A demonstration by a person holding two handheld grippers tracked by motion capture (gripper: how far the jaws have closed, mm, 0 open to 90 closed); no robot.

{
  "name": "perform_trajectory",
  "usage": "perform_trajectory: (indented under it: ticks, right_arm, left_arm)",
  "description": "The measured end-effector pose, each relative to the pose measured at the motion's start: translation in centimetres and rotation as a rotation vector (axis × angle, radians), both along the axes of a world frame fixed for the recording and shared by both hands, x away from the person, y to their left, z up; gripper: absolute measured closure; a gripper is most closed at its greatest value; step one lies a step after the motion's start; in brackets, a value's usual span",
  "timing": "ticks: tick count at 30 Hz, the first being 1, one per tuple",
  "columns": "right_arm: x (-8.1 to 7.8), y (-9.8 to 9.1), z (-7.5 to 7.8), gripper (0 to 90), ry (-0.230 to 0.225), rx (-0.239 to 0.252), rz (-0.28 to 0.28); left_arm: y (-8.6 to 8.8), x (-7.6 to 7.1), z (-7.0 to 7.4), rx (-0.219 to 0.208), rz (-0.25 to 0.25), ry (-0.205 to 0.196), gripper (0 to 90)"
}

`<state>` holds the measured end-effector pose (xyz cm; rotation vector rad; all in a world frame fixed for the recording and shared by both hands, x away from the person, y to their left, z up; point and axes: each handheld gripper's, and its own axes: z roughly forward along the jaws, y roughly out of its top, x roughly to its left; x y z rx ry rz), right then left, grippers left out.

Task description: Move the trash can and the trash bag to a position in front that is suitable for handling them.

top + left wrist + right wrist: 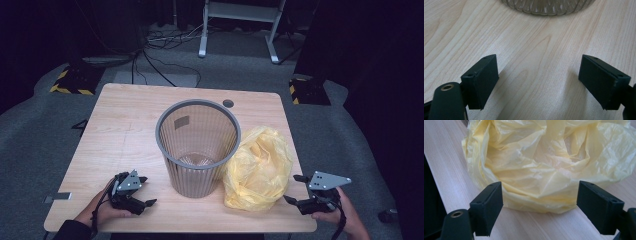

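Observation:
A grey ribbed waste bin (198,145) stands upright in the middle of the wooden table (125,125); its lower wall (546,6) shows at the top of the left gripper view. A crumpled yellow plastic bag (258,167) lies against the bin's right side. My left gripper (146,190) rests open near the front left edge, pointing at the bin, with nothing between its jaws (539,82). My right gripper (294,188) is open at the front right, just short of the bag (544,162), jaws wide on either side of its near edge without touching it.
A round cable hole (228,103) sits at the table's back right. Cables and a white frame's legs (239,30) lie on the grey floor behind. The table's front edge runs just below both hands.

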<state>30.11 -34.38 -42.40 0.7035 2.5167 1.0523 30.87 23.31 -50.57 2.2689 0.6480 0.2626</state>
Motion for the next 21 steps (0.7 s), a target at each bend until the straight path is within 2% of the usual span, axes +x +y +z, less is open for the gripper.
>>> perform_trajectory:
  ticks: [11, 21]
  right_arm:
    - [2.2, 2.8, 0.7, 22.2, -0.042, -0.02, 0.006]
    - [4.5, 5.1, -0.8, 22.5, -0.001, -0.056, 0.024]
  left_arm:
    - [0.0, 0.0, 0.0, 0.0, 0.0, 0.0, 16.1]
    - [0.0, 0.0, 0.0, 0.0, 0.0, 0.0, 16.2]
